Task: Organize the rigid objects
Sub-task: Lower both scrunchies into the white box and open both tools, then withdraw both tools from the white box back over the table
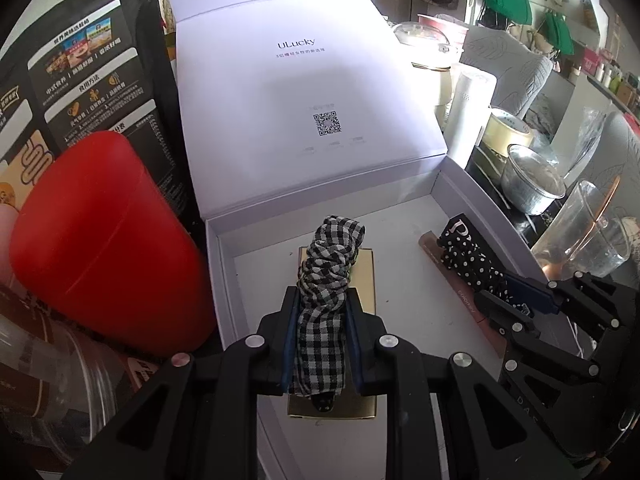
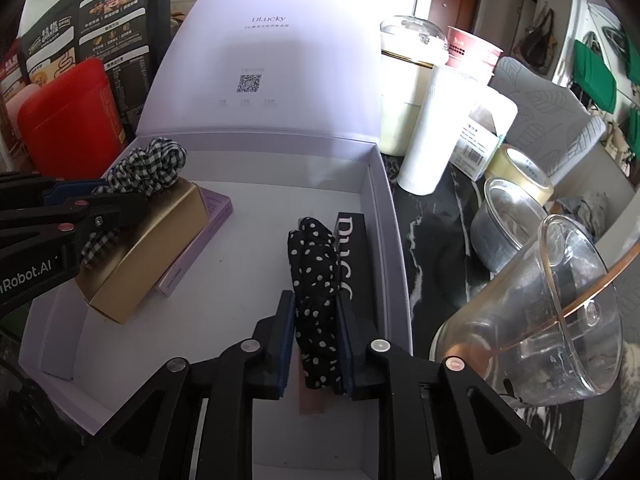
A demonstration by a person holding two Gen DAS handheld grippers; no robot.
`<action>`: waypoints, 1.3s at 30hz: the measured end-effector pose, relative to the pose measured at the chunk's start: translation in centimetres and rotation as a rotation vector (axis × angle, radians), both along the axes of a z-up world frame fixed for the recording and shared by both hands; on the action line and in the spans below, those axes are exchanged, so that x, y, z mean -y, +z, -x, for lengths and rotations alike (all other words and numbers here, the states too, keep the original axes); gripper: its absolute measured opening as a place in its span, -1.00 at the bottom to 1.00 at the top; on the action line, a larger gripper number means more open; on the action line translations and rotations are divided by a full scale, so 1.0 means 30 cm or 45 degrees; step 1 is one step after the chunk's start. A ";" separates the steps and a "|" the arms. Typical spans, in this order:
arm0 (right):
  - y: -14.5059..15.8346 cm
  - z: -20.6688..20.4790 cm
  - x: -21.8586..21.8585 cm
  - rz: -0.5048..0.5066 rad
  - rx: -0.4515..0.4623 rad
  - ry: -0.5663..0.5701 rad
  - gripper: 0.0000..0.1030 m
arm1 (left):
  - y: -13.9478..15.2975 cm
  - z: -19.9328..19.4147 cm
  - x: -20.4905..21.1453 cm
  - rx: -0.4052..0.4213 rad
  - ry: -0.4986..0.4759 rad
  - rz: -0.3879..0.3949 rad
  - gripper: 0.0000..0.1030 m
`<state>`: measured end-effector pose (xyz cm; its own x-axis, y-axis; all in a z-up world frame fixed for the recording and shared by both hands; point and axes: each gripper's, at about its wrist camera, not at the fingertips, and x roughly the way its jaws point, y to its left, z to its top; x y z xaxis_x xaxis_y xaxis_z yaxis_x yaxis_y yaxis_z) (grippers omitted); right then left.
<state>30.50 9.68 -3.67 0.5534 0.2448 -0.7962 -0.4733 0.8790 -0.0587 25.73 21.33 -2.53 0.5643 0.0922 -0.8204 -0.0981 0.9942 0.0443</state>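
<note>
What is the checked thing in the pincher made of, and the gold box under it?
The checked scrunchie looks like soft woven cloth: it bunches and wrinkles between the left gripper pads. The gold box seems to be cardboard with a satin metallic coat: sharp folded edges, dull sheen.

Left wrist camera close above the white box [image 1: 472, 184], looking steeply down along its jaws, right wrist camera the same from the right side, both views share box [image 2: 384, 216] interior and open lid [image 1: 304, 92].
</note>
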 end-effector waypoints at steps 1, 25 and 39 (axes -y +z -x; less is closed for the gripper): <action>0.000 0.001 -0.002 0.007 0.003 -0.001 -0.52 | 0.001 0.001 0.002 -0.003 0.000 -0.002 -0.59; 0.126 0.106 0.037 0.004 0.117 -0.056 -0.21 | 0.082 0.036 0.012 0.032 -0.016 0.009 -0.59; 0.253 0.215 0.083 -0.012 0.223 -0.095 -0.18 | 0.206 0.108 0.043 0.145 -0.049 0.043 -0.08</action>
<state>24.04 7.18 3.91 0.7003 0.2049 -0.6838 -0.3902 0.9120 -0.1264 22.50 20.03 3.65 0.6566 0.0423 -0.7531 -0.0624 0.9980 0.0016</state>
